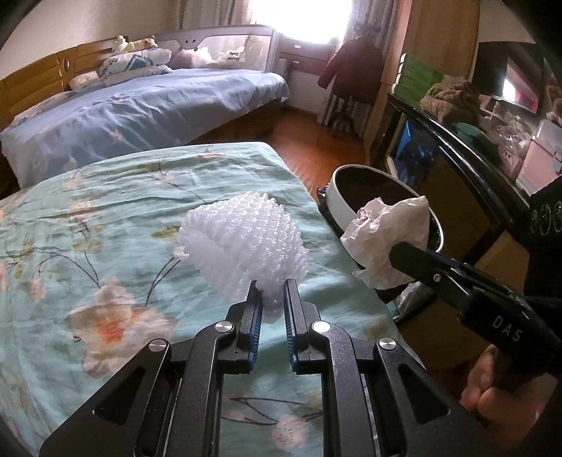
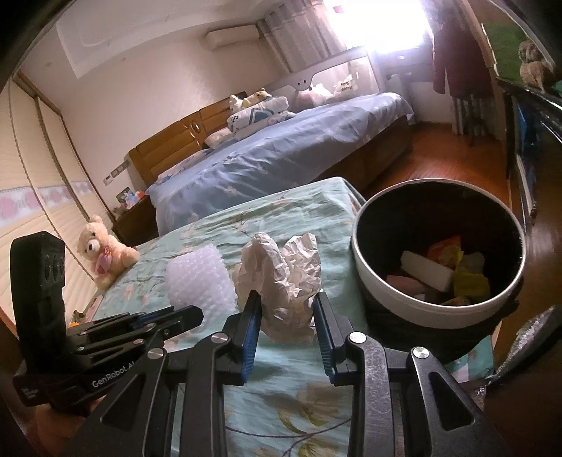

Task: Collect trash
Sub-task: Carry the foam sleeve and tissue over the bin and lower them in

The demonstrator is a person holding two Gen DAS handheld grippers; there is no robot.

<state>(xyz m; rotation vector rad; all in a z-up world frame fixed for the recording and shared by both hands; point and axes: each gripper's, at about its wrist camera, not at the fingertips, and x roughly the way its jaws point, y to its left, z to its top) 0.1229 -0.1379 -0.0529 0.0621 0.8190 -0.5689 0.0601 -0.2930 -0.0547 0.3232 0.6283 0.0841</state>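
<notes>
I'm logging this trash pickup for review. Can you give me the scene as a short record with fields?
left hand-held gripper: shut on foam net
right hand-held gripper: shut on crumpled paper
trash bin: open, beside the bed, already holds scraps
surface: floral bedspread
status: both pieces lifted, neither in the bin yet

A bedroom with pale walls (image 2: 116, 105) and a reddish wooden floor (image 1: 316, 147). A bed (image 1: 147, 112) in blue bedding stands against a wooden headboard (image 2: 182, 137), pillows and soft toys at its head. Strong daylight floods through a curtained window (image 1: 298, 21) on the far wall. A dark red coat (image 1: 354, 70) hangs beside it. An air conditioner (image 2: 232, 35) sits high on the wall. A teddy bear (image 2: 102, 249) rests at the left edge of a floral cloth (image 1: 87, 228).
</notes>
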